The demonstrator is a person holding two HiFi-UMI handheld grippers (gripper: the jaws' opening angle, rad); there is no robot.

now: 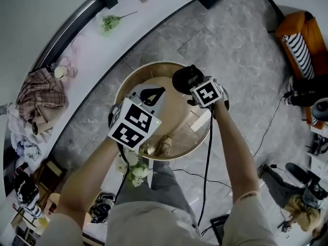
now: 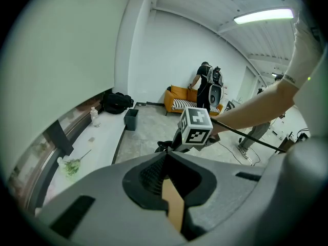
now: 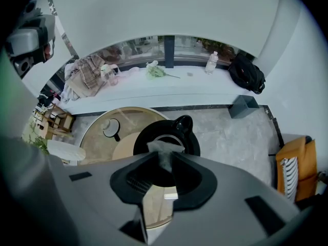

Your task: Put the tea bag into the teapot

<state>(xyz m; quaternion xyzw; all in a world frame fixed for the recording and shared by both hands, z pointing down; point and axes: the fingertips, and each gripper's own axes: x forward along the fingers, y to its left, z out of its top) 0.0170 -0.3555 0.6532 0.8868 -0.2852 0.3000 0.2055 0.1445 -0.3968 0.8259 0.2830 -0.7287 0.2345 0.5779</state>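
Note:
A black teapot (image 3: 174, 133) stands open on the round wooden table (image 3: 97, 147), its lid (image 3: 110, 127) lying apart to the left. Directly over the pot's mouth, my right gripper (image 3: 164, 157) is shut on a pale mesh tea bag (image 3: 162, 148), and a small white tag (image 3: 170, 195) shows below it. The head view has that gripper (image 1: 195, 85) right at the teapot (image 1: 183, 79). To the left, my left gripper (image 1: 152, 93) is raised and points out into the room. In its own view the left gripper (image 2: 166, 157) is shut on a tan paper strip (image 2: 173, 205).
A pale flat box (image 1: 197, 121) and small brownish items (image 1: 164, 145) lie on the table's near side. White flowers (image 1: 136, 170) stand by my knees. A window ledge (image 3: 169, 88) holds cloth, a flower and a bottle. An orange sofa (image 1: 300, 32) and a person (image 2: 205, 83) are far off.

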